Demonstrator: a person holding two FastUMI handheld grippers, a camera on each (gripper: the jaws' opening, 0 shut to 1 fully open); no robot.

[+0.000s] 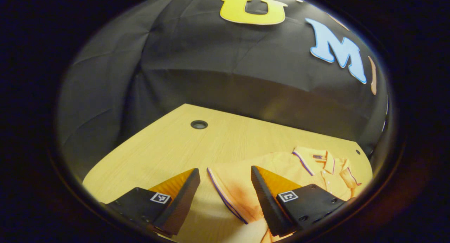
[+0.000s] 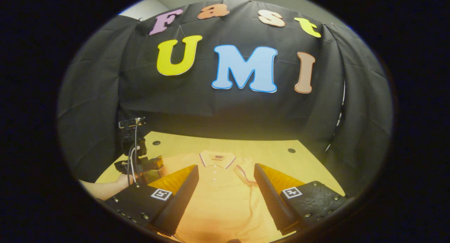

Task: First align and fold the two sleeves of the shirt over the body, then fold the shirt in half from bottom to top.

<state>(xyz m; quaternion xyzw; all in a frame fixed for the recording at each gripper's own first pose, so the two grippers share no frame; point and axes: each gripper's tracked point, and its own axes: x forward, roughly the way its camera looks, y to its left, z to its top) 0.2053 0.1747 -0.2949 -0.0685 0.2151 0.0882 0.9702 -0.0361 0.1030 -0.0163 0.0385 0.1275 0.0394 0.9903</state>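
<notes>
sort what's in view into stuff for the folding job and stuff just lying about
For the job:
shirt
left gripper
right gripper

Just there:
table
table holes
booth wall

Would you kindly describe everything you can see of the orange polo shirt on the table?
The orange polo shirt looks like soft knit fabric and lies flat, front up, on the light wooden table. Its collar, trimmed with dark and white stripes, points toward the booth's back wall, above a short buttoned placket. In the left gripper view a sleeve with a striped cuff spreads out between the left gripper's open fingers; whether they touch it I cannot tell. The right gripper hangs open over the body.
</notes>
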